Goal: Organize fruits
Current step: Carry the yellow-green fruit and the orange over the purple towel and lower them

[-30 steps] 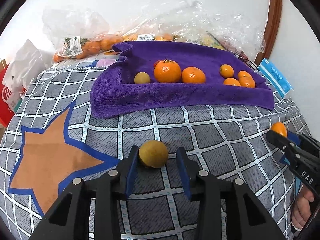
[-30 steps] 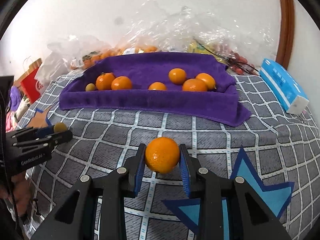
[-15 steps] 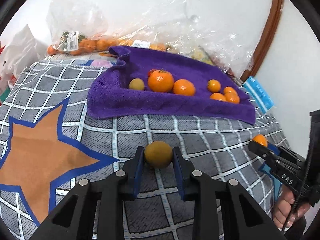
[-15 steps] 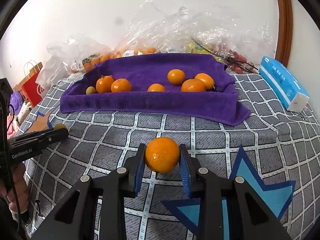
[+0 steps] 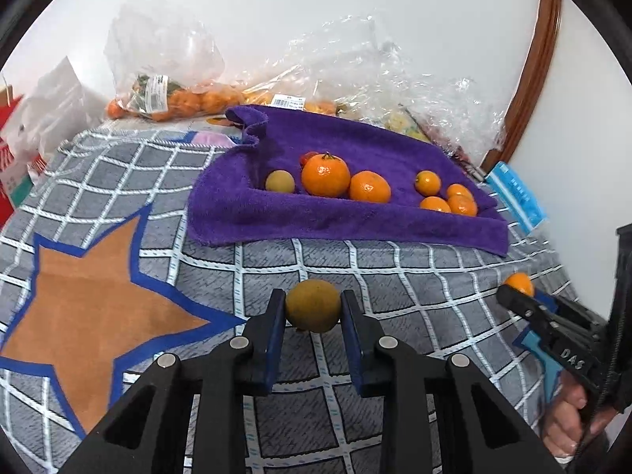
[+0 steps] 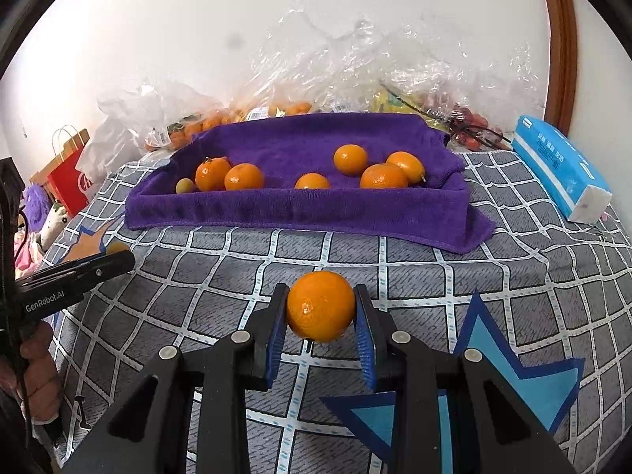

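**Both tongs loaded, fruit not yet on the towel**

Left wrist view: left tongs closed on a round yellow-brown fruit, blue pads pinching its sides at mid-height, held clear above the grey checked cloth with star pattern. Purple terry towel with raised folded edges lies at the far edge; the raised hem looks meant to stop rolling. A matching yellow-brown fruit sits at its left end beside the stemmed large orange, so that's probably the drop spot.

Right wrist view: right tongs clamped on a round orange mandarin, also lifted. Small oranges cluster toward the towel's right end; likely sorted by kind.
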Demonstrator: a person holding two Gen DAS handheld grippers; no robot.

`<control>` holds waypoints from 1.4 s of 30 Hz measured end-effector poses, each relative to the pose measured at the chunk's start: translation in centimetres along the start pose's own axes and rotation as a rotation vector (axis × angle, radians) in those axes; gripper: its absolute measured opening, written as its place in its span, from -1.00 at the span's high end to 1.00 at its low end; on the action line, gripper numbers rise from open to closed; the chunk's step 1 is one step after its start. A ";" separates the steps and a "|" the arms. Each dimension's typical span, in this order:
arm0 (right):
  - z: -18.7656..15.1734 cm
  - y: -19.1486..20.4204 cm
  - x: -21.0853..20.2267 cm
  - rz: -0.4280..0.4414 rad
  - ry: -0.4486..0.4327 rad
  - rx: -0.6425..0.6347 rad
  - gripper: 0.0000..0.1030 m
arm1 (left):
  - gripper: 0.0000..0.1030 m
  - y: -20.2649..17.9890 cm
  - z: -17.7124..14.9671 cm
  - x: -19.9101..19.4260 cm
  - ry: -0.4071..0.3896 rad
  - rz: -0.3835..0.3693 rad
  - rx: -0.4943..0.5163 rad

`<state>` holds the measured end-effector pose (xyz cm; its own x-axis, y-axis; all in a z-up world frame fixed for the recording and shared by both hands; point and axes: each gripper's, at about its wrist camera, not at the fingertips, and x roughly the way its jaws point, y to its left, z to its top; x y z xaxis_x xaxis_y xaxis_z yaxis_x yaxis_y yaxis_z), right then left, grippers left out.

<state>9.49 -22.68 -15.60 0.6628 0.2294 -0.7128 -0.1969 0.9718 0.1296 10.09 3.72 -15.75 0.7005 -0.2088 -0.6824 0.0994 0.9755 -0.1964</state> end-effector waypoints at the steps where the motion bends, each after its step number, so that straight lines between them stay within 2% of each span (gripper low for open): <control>1: 0.0 0.1 0.0 -0.009 0.002 -0.004 0.38 | 0.49 -0.1 0.0 -0.1 0.005 0.014 0.004; 7: 0.7 0.4 -0.4 0.001 0.012 0.011 0.38 | 0.50 -0.8 0.8 -1.2 0.011 0.021 0.008; 13: 3.7 0.4 -1.7 -0.014 -0.025 0.007 0.38 | 0.49 -0.5 3.6 -2.2 -0.002 0.012 -0.022; 16: 5.5 0.4 -2.4 -0.017 -0.047 -0.001 0.38 | 0.49 -0.3 5.5 -2.5 -0.009 0.037 -0.034; 27: 11.2 0.0 -2.3 -0.015 -0.083 -0.010 0.38 | 0.49 -0.4 10.6 -1.2 0.008 0.127 -0.036; 42: 15.3 -1.3 -0.3 -0.001 -0.102 0.008 0.38 | 0.48 -1.2 14.7 0.2 0.007 0.140 -0.048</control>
<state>20.57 -23.15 -5.02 0.7331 0.2324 -0.6392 -0.1910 0.9723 0.1344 20.49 3.50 -5.25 0.7004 -0.0716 -0.7102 -0.0333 0.9906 -0.1327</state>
